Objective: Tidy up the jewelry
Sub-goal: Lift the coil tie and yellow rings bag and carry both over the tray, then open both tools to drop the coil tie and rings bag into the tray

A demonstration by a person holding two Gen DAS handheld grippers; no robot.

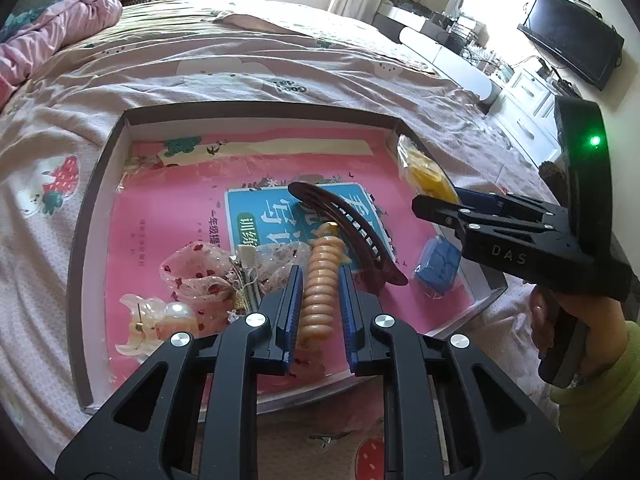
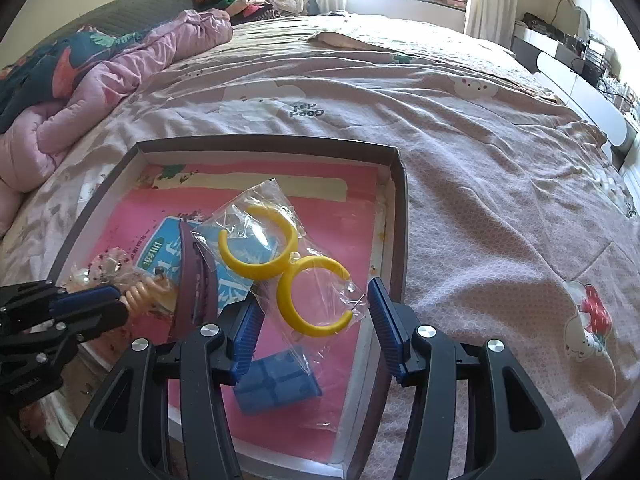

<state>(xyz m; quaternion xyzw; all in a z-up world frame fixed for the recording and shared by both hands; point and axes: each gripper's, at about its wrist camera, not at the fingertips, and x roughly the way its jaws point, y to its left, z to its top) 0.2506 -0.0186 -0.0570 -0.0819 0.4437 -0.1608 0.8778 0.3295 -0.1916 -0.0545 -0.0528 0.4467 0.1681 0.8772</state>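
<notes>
Left gripper point(image 1: 318, 280) clamped on a peach spiral hair tie point(image 1: 320, 292), held over the shallow box point(image 1: 92, 208) on the bed point(image 1: 280, 64). Right gripper point(image 2: 314, 320) fingers apart, gripping nothing, bagged yellow hoop earrings point(image 2: 288, 268) lying at twelve o'clock, between the fingertips.

The near end of the ridged peach plastic spiral hair tie point(image 1: 320, 284) is hidden between the left gripper point(image 1: 318, 280) pads; the dark maroon curved hair clip point(image 2: 192, 280) lies partly under the clear plastic bag of yellow hoop earrings point(image 2: 288, 264). Print on the pink booklet point(image 1: 168, 216) lining the shallow grey cardboard tray point(image 1: 86, 216) is too blurred to read; the clutter on the white dresser point(image 1: 472, 40) is too small to tell.
</notes>
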